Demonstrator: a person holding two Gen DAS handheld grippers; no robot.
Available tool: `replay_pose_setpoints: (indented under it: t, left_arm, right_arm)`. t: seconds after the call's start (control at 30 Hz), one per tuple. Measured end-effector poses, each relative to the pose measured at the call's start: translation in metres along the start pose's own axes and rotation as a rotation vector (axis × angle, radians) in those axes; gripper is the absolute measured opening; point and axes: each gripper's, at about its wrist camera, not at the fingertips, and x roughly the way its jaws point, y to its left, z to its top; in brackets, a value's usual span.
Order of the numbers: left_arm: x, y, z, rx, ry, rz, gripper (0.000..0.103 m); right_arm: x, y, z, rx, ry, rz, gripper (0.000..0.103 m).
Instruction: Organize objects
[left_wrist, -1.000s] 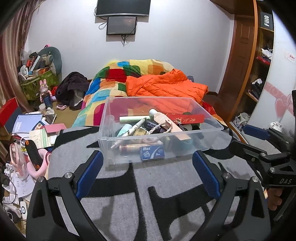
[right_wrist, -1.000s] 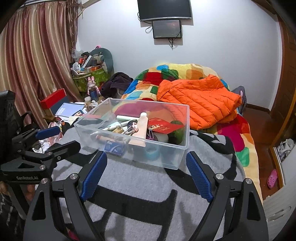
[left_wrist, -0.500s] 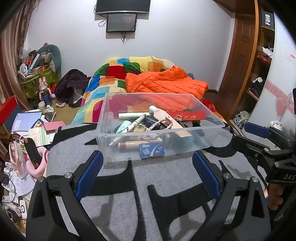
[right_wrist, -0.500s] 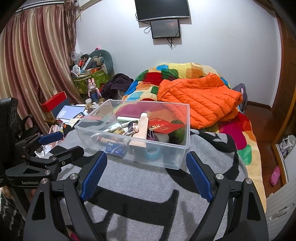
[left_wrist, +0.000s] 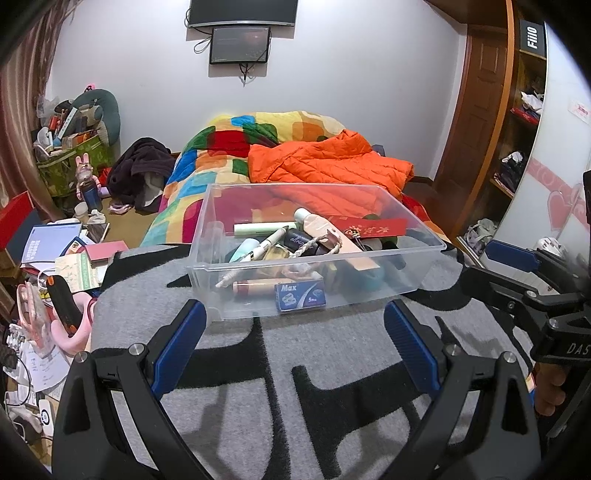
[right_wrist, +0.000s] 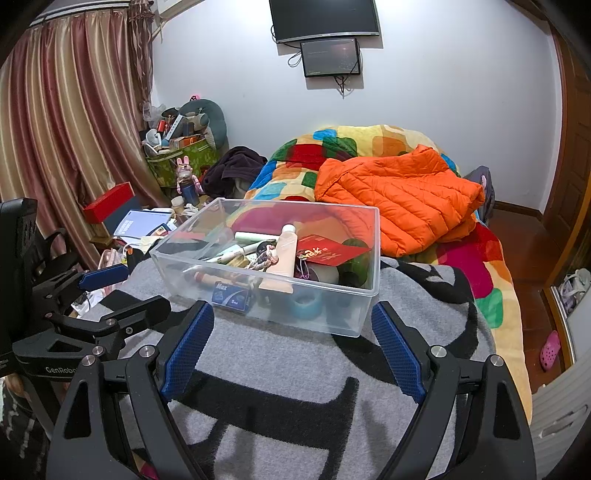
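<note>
"Max" on small blue box (left_wrist: 300, 295) in bin, "Fiio" on black box (left_wrist: 532, 34), "GenRobo" on left tongs (right_wrist: 103, 291)

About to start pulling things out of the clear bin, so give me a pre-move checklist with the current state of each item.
1. Left gripper open, nothing between its pads: ok.
2. Right gripper open, nothing held: ok.
3. Clear bin sits flat on the grey blanket: ok.
4. Bin top uncovered, contents reachable from above: ok.
5. Blue Max box free of the clutter: cannot tell; it sits against the front wall with a tube beside it.
6. Grippers apart from each other: ok.
</note>
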Motion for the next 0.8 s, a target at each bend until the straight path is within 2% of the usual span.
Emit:
replay_pose_setpoints:
  t: [0.43,0.8]
  left_arm:
    - [-0.0011,-0.0021,0.0015,0.005,0.011,-0.024,0.098]
    - [-0.0064,-0.0024,0.0024,0.011,-0.013,-0.017,0.098]
  right_arm:
    - [-0.0005,-0.0016,0.0005,0.013,-0.005,0.001,0.085]
    - [0.0011,-0.0022,0.0003,0.015,0.008,0.002,0.085]
